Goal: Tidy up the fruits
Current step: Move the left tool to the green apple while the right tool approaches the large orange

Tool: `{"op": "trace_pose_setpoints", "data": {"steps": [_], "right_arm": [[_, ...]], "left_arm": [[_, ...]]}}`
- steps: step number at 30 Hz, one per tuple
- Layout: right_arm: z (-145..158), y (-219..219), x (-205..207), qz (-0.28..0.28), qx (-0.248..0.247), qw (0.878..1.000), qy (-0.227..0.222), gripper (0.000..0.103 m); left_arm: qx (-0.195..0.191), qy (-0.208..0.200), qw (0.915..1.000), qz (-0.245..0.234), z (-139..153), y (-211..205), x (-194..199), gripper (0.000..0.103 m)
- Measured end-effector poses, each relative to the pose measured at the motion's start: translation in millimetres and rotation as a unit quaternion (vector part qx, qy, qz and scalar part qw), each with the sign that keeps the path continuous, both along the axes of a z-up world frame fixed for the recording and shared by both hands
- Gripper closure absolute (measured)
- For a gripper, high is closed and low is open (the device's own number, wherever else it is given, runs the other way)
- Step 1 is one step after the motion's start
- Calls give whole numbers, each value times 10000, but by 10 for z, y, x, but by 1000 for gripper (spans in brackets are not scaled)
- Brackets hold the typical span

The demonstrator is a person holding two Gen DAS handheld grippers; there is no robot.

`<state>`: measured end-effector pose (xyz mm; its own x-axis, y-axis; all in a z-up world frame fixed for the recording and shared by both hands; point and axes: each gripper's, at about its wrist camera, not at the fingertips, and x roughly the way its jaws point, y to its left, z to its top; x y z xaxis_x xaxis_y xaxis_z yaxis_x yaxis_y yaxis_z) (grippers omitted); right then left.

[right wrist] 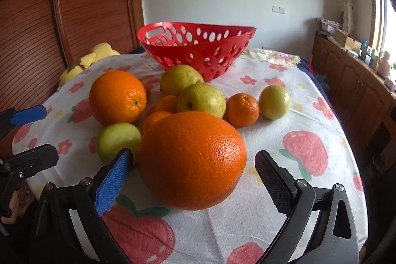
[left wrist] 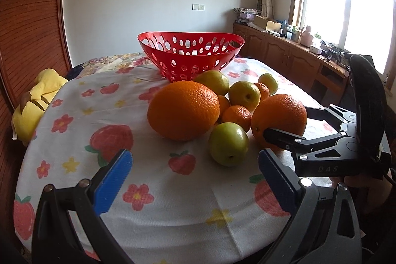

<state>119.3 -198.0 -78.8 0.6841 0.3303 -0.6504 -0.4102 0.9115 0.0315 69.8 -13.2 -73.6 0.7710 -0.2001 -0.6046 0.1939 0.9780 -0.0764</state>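
A red perforated basket stands at the back of the table. In front of it lies a cluster of two big oranges, several green fruits and small tangerines. My right gripper is open and straddles the nearer big orange, its fingers close to both sides without clearly touching. My left gripper is open over bare cloth with nothing between its fingers. Just ahead of it to the right sits a green fruit, and beyond that the other big orange.
A strawberry-and-flower tablecloth covers the round table. A yellow plush toy lies at the far left edge by a wooden panel wall. Wooden cabinets with clutter run under the window on the right.
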Motion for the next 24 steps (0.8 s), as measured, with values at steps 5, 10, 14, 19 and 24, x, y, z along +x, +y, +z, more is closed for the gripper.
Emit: {"op": "trace_pose_setpoints", "data": {"steps": [5, 10, 14, 19, 24], "right_arm": [[-33, -43, 36, 98, 198, 9996, 184, 3], [-23, -85, 38, 227, 418, 9986, 244, 12], [-24, -169, 45, 206, 647, 9971, 335, 13], [-14, -227, -25, 174, 544, 9980, 276, 13], [-11, -317, -60, 83, 505, 9984, 246, 13]], "left_arm": [[-53, 71, 9999, -83, -30, -32, 78, 2], [-93, 144, 9997, -149, -49, -99, 151, 2], [-65, 142, 9996, -236, -61, -172, 212, 2], [24, 182, 9993, -322, -83, -295, 289, 8], [46, 278, 9984, -483, -126, -382, 343, 23]]}}
